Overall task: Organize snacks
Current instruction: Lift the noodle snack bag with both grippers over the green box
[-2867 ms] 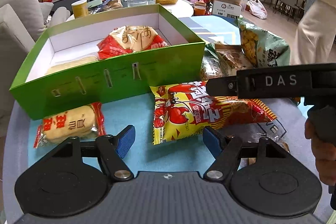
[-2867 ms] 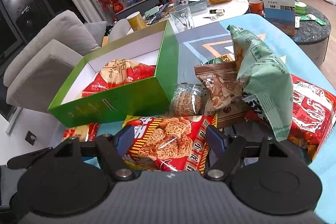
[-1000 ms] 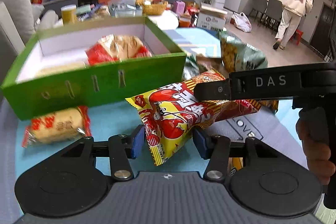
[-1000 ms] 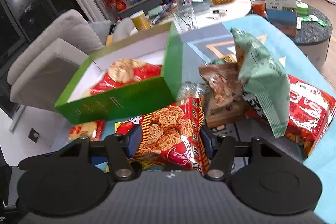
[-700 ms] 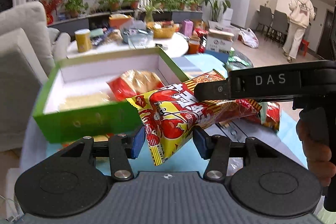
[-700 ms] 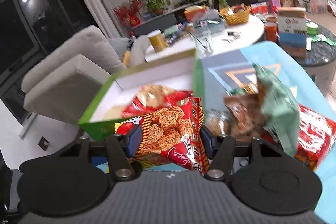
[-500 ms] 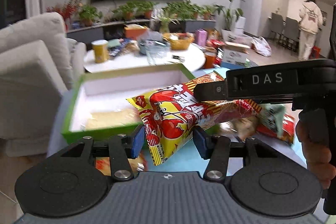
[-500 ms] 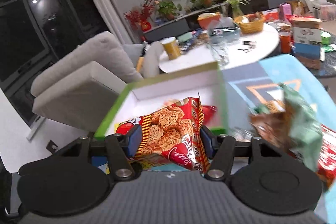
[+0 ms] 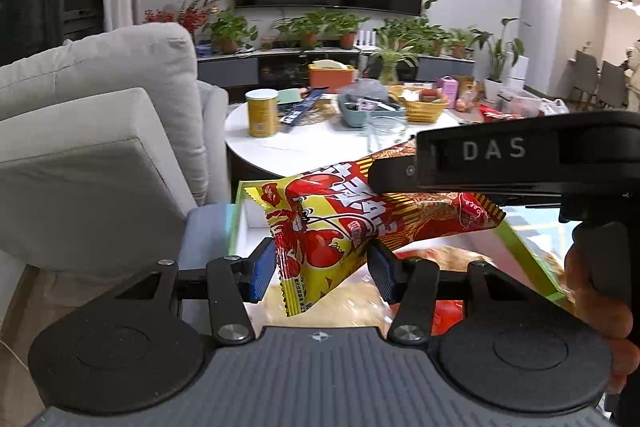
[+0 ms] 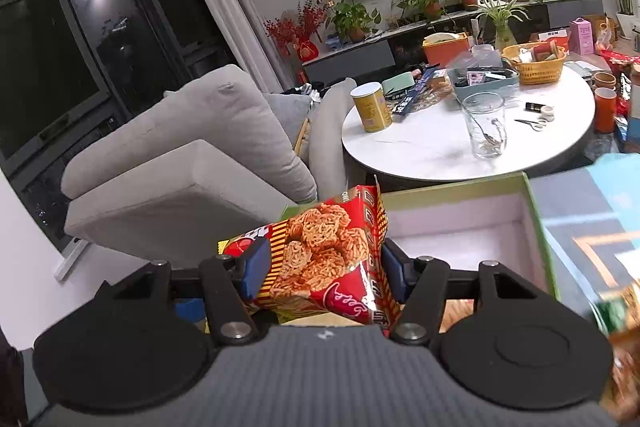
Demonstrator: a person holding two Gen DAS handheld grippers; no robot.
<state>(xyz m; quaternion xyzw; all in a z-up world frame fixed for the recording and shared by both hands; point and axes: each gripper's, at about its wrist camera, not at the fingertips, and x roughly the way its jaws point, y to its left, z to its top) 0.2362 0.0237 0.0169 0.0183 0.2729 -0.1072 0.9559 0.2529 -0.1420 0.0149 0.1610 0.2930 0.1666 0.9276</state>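
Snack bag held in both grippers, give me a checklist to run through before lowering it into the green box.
1. Left gripper clamped on the snack bag: ok.
2. Right gripper clamped on the bag's other end: ok.
3. Bag over the green box: ok, it hangs above the box's open white interior.
4. Free floor space in the box: cannot tell, packets already lie inside, blurred.
5. Bag clear of the box rim: cannot tell.

The left gripper (image 9: 322, 269) was tilted a little downward, and its blue pads (image 9: 262, 269) pressed on a snack bag (image 9: 320, 227). The right gripper (image 10: 323, 271) pinched the same bag from the other end. The person's right hand (image 9: 600, 311) gripped its handle.
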